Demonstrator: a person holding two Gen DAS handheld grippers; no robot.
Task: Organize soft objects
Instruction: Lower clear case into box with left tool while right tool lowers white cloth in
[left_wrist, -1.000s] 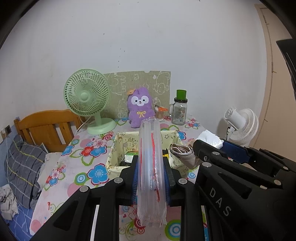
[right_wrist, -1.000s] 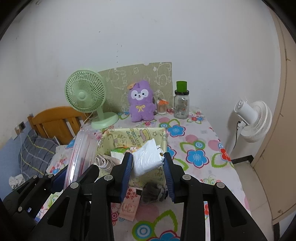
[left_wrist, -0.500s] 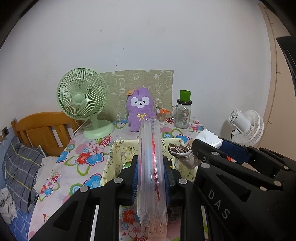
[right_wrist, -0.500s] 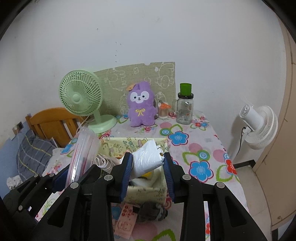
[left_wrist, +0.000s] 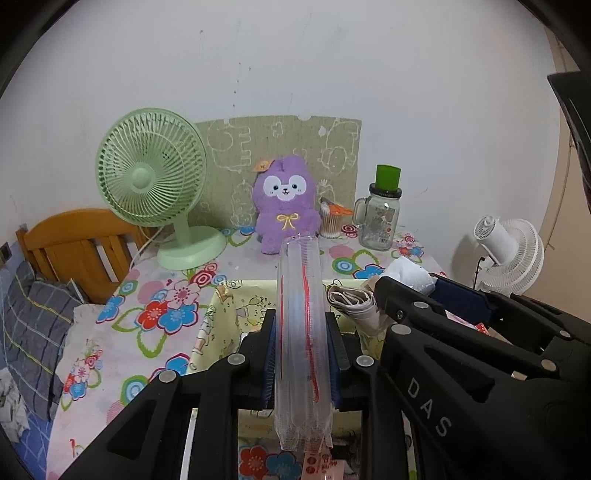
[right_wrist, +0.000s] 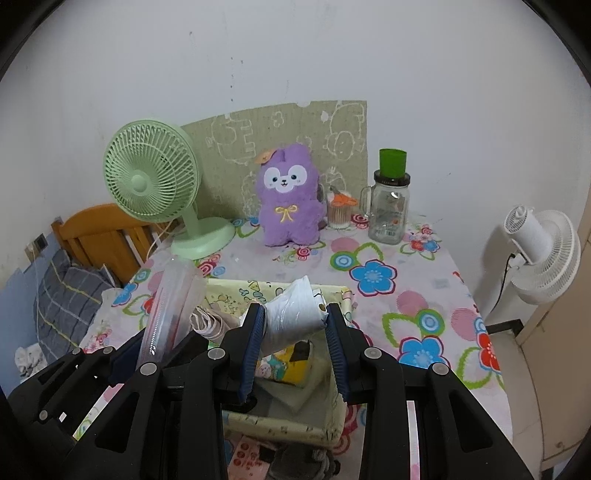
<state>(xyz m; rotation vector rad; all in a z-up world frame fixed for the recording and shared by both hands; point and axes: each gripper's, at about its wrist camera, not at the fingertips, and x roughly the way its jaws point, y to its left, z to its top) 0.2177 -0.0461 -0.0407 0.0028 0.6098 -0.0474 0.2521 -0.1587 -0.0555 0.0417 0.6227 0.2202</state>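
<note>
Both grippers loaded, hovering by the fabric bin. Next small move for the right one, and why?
Probably lower the right gripper a little and open it. It is shut on a white plastic-wrapped soft pack that already hangs over the open yellow fabric bin, so a short drop should land it inside. The left gripper holds a clear plastic sleeve beside it and can wait.
</note>
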